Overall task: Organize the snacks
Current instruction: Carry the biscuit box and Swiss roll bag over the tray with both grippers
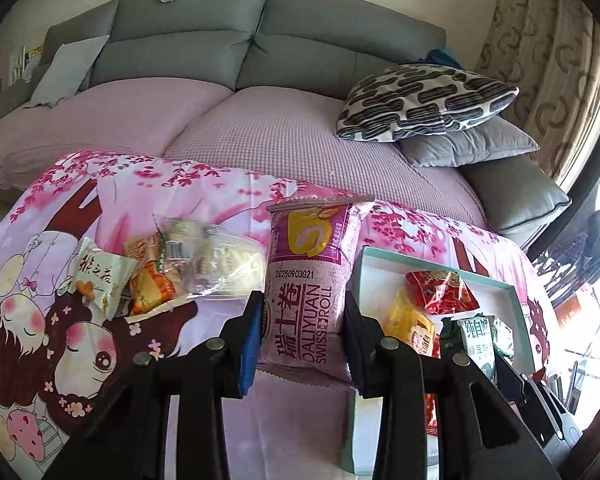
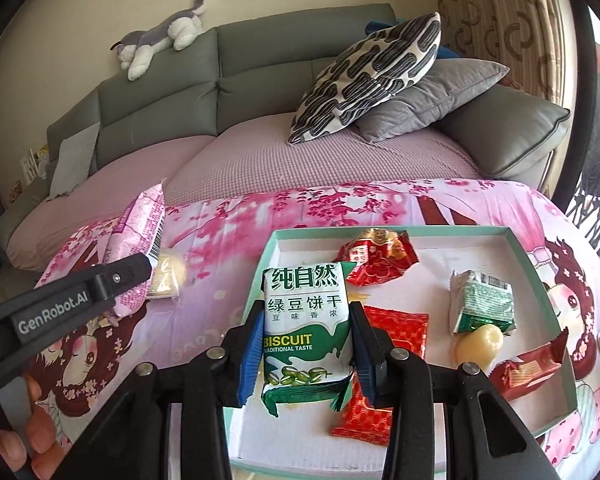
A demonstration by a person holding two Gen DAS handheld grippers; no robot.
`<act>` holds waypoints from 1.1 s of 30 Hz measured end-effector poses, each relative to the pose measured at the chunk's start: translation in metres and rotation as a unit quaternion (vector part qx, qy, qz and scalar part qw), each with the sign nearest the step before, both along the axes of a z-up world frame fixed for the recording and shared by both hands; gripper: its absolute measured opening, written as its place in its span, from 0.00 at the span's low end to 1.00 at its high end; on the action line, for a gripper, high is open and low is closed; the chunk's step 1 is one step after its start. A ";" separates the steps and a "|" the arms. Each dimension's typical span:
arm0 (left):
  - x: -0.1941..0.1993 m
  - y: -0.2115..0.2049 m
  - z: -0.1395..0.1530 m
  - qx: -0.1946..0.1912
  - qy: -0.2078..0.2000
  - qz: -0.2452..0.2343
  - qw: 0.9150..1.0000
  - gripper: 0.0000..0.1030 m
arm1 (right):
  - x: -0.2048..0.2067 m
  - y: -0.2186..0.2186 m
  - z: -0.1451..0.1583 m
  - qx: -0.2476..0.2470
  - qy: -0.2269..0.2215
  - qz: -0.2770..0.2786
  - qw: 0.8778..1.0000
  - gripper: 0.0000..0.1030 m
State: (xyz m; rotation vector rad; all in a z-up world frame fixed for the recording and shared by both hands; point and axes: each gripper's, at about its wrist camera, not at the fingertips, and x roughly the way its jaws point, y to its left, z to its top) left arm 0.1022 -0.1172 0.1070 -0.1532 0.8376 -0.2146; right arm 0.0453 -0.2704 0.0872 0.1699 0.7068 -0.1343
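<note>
Basically, left gripper is clamped across the puffy swiss roll pack beside the tray, right gripper pinching the biscuit pack over it; both look light, crushable, slippery film, so mid-body grips suit.

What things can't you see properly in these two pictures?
- Left wrist view: the tray has its near end hidden behind the left gripper.
- Left wrist view: the clear bag is glary, so its contents are unclear.
- Right wrist view: the pink roll pack shows only its edge and is partly covered by the other gripper's finger.
</note>
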 end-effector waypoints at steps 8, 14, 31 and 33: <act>-0.001 -0.027 -0.005 0.009 0.006 -0.015 1.000 0.37 | -0.010 -0.036 -0.001 0.009 0.001 -0.036 0.999 0.41; 0.002 -0.042 -0.007 0.008 0.007 -0.024 1.000 0.37 | -0.014 -0.061 -0.006 0.005 0.008 -0.065 0.998 0.41; 0.037 -0.076 -0.026 0.055 0.010 -0.060 0.997 0.37 | 0.001 -0.086 -0.022 0.009 0.030 -0.097 0.995 0.41; 0.042 -0.083 -0.031 0.062 0.012 -0.069 0.996 0.37 | 0.003 -0.086 -0.025 0.010 0.032 -0.096 0.995 0.41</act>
